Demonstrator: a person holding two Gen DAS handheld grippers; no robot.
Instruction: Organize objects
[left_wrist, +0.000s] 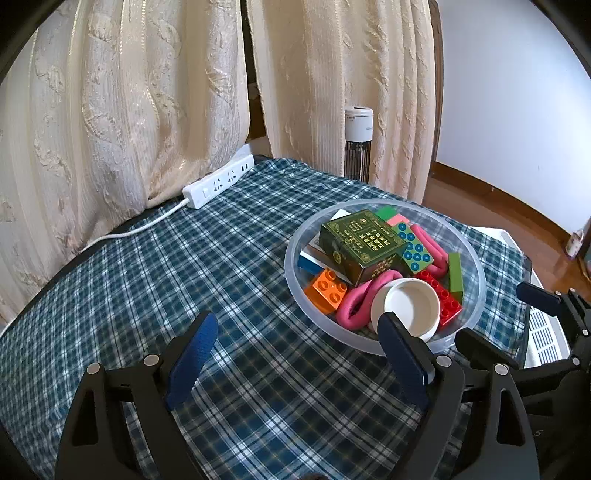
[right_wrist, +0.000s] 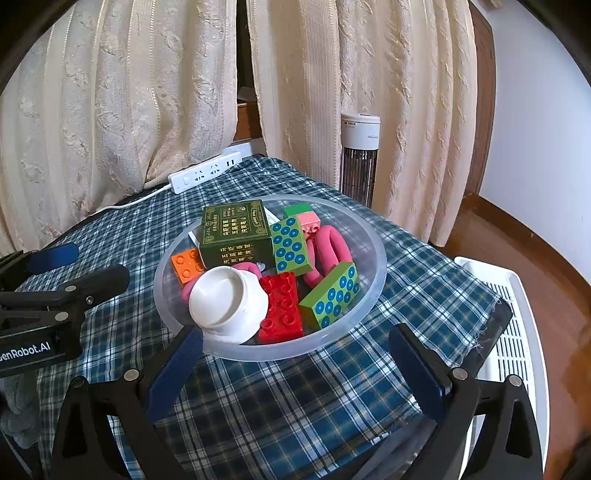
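A clear plastic bowl (left_wrist: 476, 266) (right_wrist: 376, 251) stands on the checked cloth (left_wrist: 184, 277). In it lie a dark green box (left_wrist: 360, 243) (right_wrist: 236, 236), a white cup (left_wrist: 410, 304) (right_wrist: 225, 299) on its side, a red brick (right_wrist: 282, 306), an orange brick (left_wrist: 327, 288), a pink loop (right_wrist: 332, 247) and green blocks with blue dots (right_wrist: 332, 295). My left gripper (left_wrist: 298, 319) is open over bare cloth, left of the bowl. In front of the bowl's near rim my right gripper (right_wrist: 295, 332) is open and holds nothing.
A white power strip (left_wrist: 218, 182) with its cable lies at the cloth's far edge under cream curtains (left_wrist: 129, 110). A white tower heater (right_wrist: 360, 158) stands behind the table. A white slatted appliance (right_wrist: 509, 332) sits beyond the table's right edge.
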